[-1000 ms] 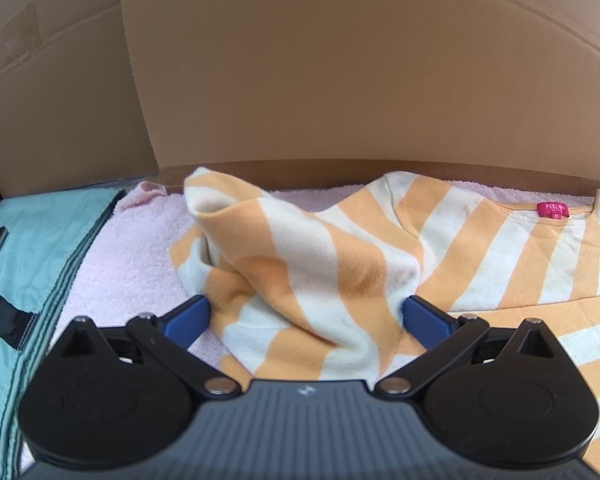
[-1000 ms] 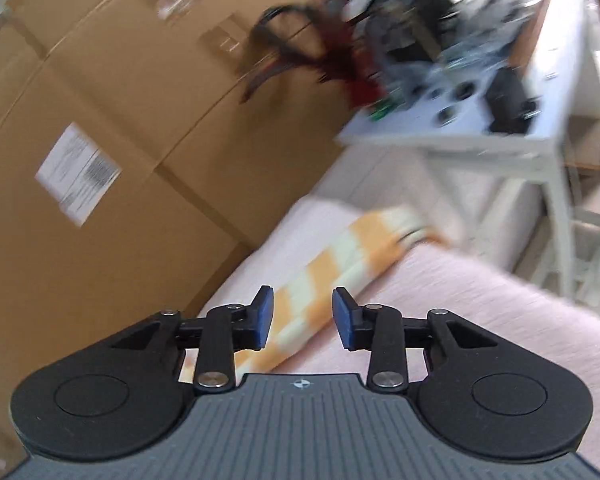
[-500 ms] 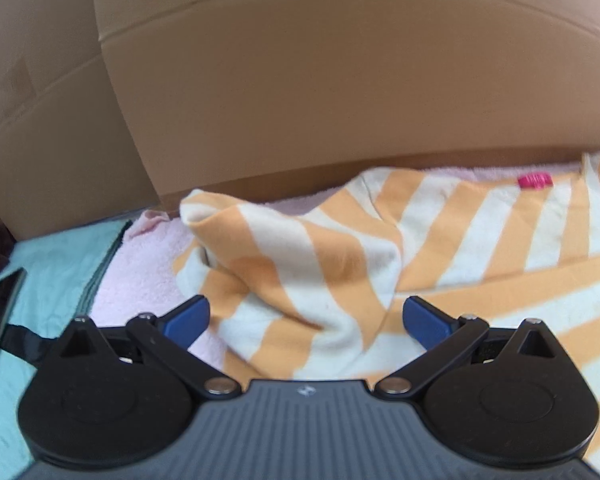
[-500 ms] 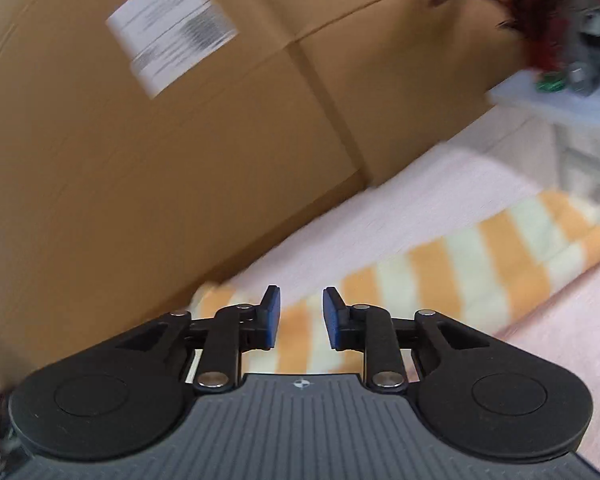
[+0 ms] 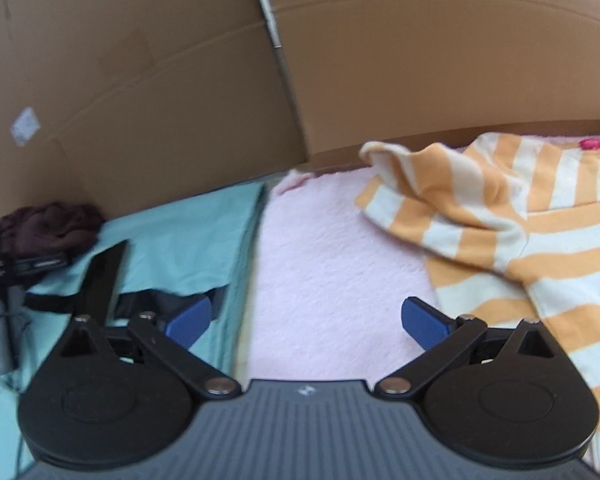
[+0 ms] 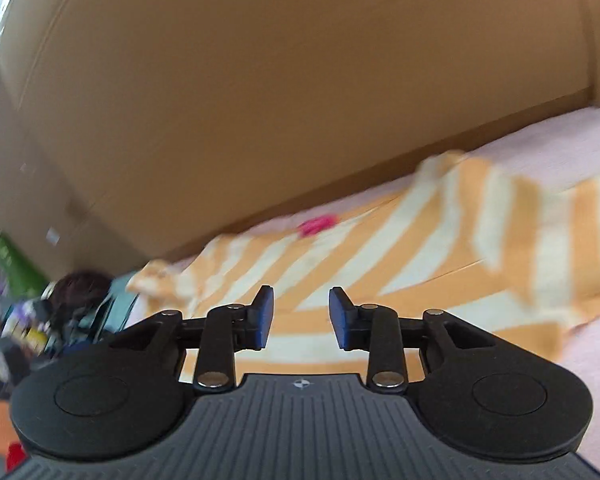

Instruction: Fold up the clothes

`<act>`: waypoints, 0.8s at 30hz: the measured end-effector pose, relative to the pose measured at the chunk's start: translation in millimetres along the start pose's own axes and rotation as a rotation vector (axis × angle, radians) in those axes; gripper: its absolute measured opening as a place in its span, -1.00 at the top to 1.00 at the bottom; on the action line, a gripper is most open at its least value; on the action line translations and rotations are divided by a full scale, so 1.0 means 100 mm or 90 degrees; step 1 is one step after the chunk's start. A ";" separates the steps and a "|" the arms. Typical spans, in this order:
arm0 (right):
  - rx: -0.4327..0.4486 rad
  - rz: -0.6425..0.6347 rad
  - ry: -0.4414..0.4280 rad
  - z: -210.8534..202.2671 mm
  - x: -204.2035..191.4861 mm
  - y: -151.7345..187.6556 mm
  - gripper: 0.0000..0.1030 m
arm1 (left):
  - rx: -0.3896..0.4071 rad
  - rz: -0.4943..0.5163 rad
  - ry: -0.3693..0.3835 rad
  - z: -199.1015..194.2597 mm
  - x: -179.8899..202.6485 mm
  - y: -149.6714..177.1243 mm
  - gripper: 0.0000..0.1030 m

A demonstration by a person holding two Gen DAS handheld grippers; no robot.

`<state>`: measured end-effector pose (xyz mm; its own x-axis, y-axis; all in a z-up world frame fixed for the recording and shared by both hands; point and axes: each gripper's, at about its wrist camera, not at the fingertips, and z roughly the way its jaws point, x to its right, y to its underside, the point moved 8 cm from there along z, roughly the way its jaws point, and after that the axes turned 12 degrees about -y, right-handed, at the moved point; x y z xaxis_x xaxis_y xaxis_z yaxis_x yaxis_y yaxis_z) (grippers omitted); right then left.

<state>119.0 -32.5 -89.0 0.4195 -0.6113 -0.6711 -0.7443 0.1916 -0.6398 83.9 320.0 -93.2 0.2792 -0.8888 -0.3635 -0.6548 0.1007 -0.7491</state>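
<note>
Soft, light shirt, sleeve flopped at 1 o'clock; best pinched at hem. Left fingers wide, right fingers narrower, both empty.

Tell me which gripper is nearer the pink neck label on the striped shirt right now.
Right, I'd judge. The right gripper hangs open over the striped shirt, the pink label just ahead of its fingertips. The left gripper is open over the pink towel, with the label far off right.

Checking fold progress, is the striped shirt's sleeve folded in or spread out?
Folded in: the sleeve lies bunched over the striped shirt.
</note>
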 end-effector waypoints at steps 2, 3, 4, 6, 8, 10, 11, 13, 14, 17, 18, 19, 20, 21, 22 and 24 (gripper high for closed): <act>-0.046 0.015 -0.041 0.27 -0.17 0.25 0.34 | -0.013 0.037 0.036 0.05 0.15 0.00 -0.80; -0.058 0.021 -0.050 0.34 -0.21 0.35 0.34 | -0.003 0.046 0.056 -0.01 0.19 0.00 -0.74; -0.068 0.016 -0.050 0.39 -0.26 0.45 0.34 | 0.007 0.052 0.079 -0.07 0.23 0.00 -0.82; -0.058 -0.012 -0.049 0.42 -0.30 0.57 0.37 | 0.016 0.043 0.145 -0.26 0.26 0.05 -0.96; -0.029 -0.050 -0.048 0.43 -0.30 0.62 0.36 | 0.015 0.034 0.186 -0.46 0.29 0.14 -0.97; -0.009 -0.083 -0.049 0.43 -0.32 0.64 0.35 | 0.007 0.052 0.189 -0.59 0.34 0.30 -0.82; -0.011 -0.089 -0.051 0.42 -0.34 0.64 0.27 | 0.005 0.061 0.193 -0.66 0.37 0.38 -0.78; -0.011 -0.085 -0.068 0.43 -0.38 0.64 0.08 | 0.003 0.057 0.190 -0.70 0.40 0.43 -0.78; -0.009 -0.076 -0.080 0.45 -0.39 0.63 0.02 | 0.004 0.048 0.184 -0.69 0.41 0.41 -0.78; 0.001 -0.046 -0.097 0.48 -0.36 0.65 0.02 | 0.005 0.020 0.169 -0.67 0.45 0.37 -0.72; 0.001 -0.045 -0.098 0.47 -0.36 0.65 0.02 | 0.005 0.011 0.163 -0.66 0.46 0.36 -0.54; 0.002 -0.044 -0.099 0.46 -0.35 0.65 0.02 | 0.005 0.002 0.158 -0.65 0.47 0.35 -0.21; 0.003 -0.042 -0.100 0.45 -0.34 0.65 0.02 | 0.006 -0.007 0.153 -0.64 0.48 0.33 0.00; 0.004 -0.041 -0.101 0.45 -0.33 0.65 0.02 | 0.006 -0.016 0.148 -0.63 0.49 0.32 0.38; 0.005 -0.038 -0.102 0.44 -0.33 0.65 0.02 | 0.006 -0.026 0.143 -0.62 0.50 0.31 0.84; 0.006 -0.035 -0.104 0.43 -0.32 0.66 0.02 | 0.018 -0.060 0.129 -0.64 0.41 0.26 0.85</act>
<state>78.6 33.1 -125.8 0.5389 -0.4884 -0.6863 -0.7130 0.1693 -0.6804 33.1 257.7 -91.7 0.1899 -0.9662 -0.1746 -0.6113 0.0228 -0.7911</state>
